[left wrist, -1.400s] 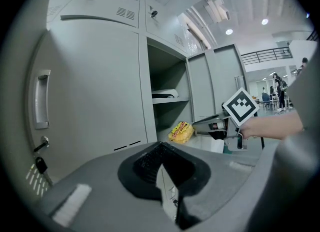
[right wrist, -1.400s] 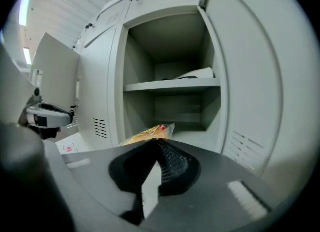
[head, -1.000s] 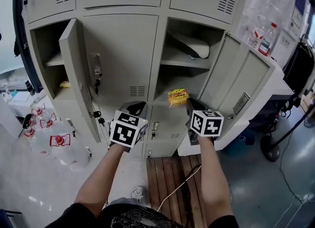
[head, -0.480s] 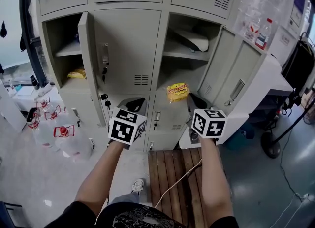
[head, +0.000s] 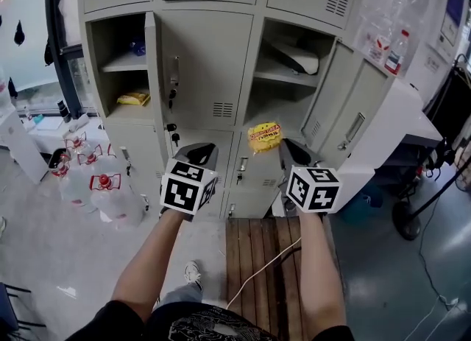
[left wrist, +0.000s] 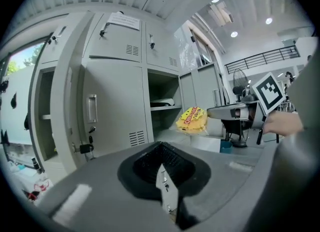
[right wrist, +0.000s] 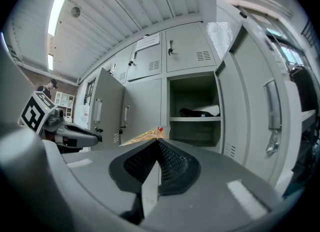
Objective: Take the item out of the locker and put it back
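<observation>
My right gripper [head: 282, 145] is shut on a yellow snack packet [head: 264, 136], held in the air in front of the open locker compartment [head: 293, 85]. The packet's edge pokes out past the closed jaws in the right gripper view [right wrist: 145, 136]. In the left gripper view the same packet [left wrist: 192, 120] hangs from the right gripper's tip. My left gripper [head: 199, 152] is shut with nothing in it, level beside the right one, a little left of the packet [left wrist: 161, 166]. A white and dark item [head: 294, 58] lies on the open compartment's upper shelf.
The locker's right door [head: 346, 122] swings out to the right. Another open locker [head: 125, 67] at the left holds a yellow packet [head: 134, 98], its door [head: 152, 74] ajar. Water jugs [head: 103, 188] stand on the floor at the left. A wooden pallet [head: 268, 258] and a white cable [head: 261, 273] lie below.
Both grippers and the packet have drawn back from the lockers; the packet now hangs outside the compartment. The view has shifted so the left locker and jugs sit further right.
</observation>
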`<action>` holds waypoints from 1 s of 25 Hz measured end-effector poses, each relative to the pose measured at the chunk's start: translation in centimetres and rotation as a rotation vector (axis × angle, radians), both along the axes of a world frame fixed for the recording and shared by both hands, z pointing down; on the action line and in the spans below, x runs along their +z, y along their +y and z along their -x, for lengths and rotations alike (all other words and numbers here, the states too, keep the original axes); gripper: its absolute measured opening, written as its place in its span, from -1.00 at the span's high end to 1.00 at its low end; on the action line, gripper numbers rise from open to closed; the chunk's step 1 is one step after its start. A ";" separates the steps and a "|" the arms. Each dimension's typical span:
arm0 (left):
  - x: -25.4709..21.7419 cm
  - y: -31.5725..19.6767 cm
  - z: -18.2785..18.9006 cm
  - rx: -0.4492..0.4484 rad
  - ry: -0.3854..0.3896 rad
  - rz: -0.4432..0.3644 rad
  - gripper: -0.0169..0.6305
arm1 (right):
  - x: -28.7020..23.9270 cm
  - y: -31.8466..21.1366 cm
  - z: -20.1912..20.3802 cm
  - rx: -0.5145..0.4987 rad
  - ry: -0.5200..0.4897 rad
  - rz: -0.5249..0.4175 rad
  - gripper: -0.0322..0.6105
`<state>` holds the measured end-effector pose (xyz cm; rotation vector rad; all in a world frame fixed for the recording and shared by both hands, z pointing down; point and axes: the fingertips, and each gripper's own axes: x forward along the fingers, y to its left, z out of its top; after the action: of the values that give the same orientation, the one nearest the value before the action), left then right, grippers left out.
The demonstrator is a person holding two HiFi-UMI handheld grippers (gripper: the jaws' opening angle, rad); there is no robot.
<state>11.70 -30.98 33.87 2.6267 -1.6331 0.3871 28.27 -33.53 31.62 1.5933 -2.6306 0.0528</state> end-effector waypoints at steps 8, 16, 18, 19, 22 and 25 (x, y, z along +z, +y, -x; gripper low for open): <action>-0.8 2.8 3.3 -0.056 -0.006 -0.007 0.95 | -0.8 2.7 2.3 -0.034 -0.029 -0.018 0.82; -1.0 4.8 7.0 -0.077 -0.008 -0.008 0.95 | -1.5 5.0 5.9 -0.056 -0.052 -0.037 0.82; -1.0 5.2 8.0 -0.073 -0.007 -0.008 0.95 | -1.7 5.6 7.1 -0.059 -0.054 -0.040 0.82; -0.9 5.5 8.5 -0.070 -0.007 -0.007 0.95 | -1.8 5.9 7.7 -0.058 -0.055 -0.042 0.82; -0.9 6.3 10.6 -0.065 -0.007 -0.003 0.95 | -2.1 6.9 9.7 -0.055 -0.059 -0.046 0.82; -0.9 7.2 13.3 -0.074 0.002 -0.004 0.95 | -2.0 7.8 12.3 -0.060 -0.058 -0.042 0.82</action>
<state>-1.63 -23.74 33.00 2.5595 -1.7253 0.3789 15.95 -25.72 29.65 1.5465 -2.7396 0.0416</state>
